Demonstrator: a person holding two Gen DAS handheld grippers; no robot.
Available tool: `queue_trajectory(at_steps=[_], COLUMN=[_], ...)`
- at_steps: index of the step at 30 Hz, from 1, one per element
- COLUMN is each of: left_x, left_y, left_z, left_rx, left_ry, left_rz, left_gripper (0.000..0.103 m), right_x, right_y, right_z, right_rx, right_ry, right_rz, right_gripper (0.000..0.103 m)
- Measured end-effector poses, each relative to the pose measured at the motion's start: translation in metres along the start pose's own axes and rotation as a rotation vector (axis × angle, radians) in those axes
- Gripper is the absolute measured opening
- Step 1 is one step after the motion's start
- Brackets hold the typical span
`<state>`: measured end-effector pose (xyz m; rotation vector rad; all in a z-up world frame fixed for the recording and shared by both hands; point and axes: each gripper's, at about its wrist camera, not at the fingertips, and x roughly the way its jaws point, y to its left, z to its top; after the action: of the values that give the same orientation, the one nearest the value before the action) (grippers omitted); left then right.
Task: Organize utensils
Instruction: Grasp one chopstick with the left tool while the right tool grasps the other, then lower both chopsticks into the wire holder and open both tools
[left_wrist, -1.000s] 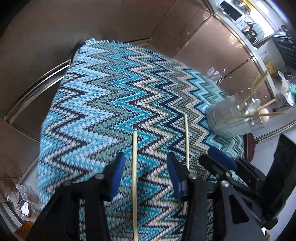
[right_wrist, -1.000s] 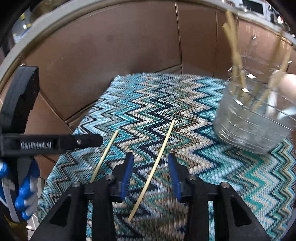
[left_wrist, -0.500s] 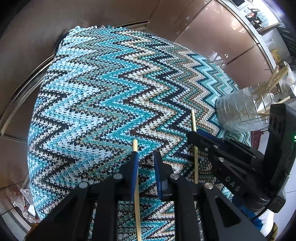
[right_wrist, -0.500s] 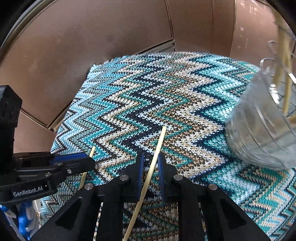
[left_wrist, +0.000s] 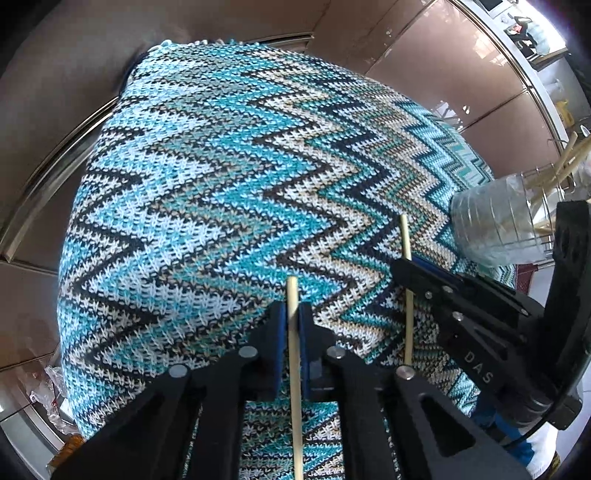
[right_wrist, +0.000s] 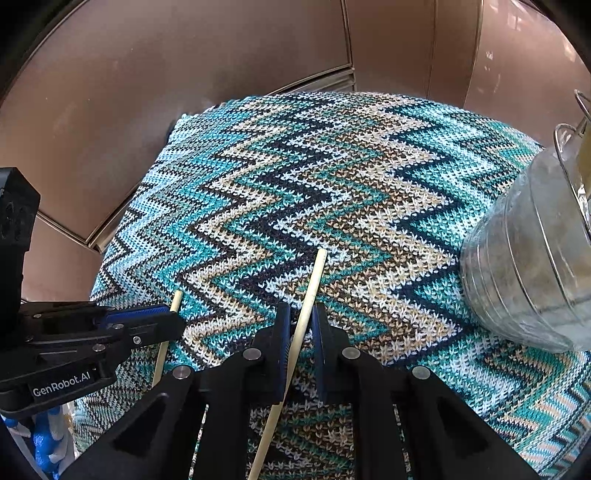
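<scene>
On the zigzag cloth, left wrist view:
Left gripper (left_wrist: 293, 334): points steeply down at the cloth; its blue pads (left_wrist: 281, 332) have just closed in and now press on both sides of a pale chopstick.
Left chopstick (left_wrist: 294, 354): runs straight up the middle of the view between the pads, its blunt end just past the fingertips, its lower length lying along the cloth toward the bottom edge.
Zigzag cloth (left_wrist: 207, 192): knitted in teal, white, tan and dark chevrons, spread over a brown surface.
Right gripper (left_wrist: 413, 271): comes in from the right, just beside the left one, crossing a second chopstick (left_wrist: 405, 236) whose end sticks out beyond it.
Clear container (left_wrist: 495, 225): stands at the cloth's right edge, tilted in the fisheye, with several more pale sticks (left_wrist: 569, 155) in it.

Over the same cloth, right wrist view:
Right gripper (right_wrist: 301, 332): jaws have just drawn together to a narrow gap; the right chopstick (right_wrist: 308, 295) passes slantwise through it, against the left pad, while contact with the right pad cannot be told.
Chopstick end: rests on the cloth ahead of the fingertips, near the container (right_wrist: 524, 266) but apart from it.
Left gripper (right_wrist: 162, 321): reaches in from the left, closed over the other chopstick (right_wrist: 173, 301).
Cloth (right_wrist: 332, 177): fills the middle of the view.
</scene>
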<state>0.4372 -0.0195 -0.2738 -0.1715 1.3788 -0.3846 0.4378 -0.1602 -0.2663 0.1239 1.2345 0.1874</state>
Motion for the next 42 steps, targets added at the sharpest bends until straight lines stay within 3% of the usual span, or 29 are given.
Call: queue_trajectory(at_steps=[8,25,37,42], left_x=[-0.017,-0.140,-0.195,-0.206], left_y=[0.001,-0.035,-0.059,-0.066], left_z=[-0.013,-0.104,-0.171,-0.187], left_rx=[-0.036,0.077,0.112,0.121], left_ry=[-0.102,-0.410,-0.520,-0.541], left_rz=[-0.044,-0.045,-0.066,-0.065], left_gripper=[0.005,0.005,0.005,0.005], right_x=[-0.026,-0.157,-0.233,-0.247], right_y=[0.002,0.033,0.041,0.032], right_z=[-0.019,-0.105,-0.186,-0.208], right_rx=[-0.012,-0.119,-0.130,-0.112], right_ry=[-0.053,-0.316,-0.516,-0.548], right_rz=[0.029,0.107,0.153,0.161], right_gripper=[0.005,0.005,0.005,0.005])
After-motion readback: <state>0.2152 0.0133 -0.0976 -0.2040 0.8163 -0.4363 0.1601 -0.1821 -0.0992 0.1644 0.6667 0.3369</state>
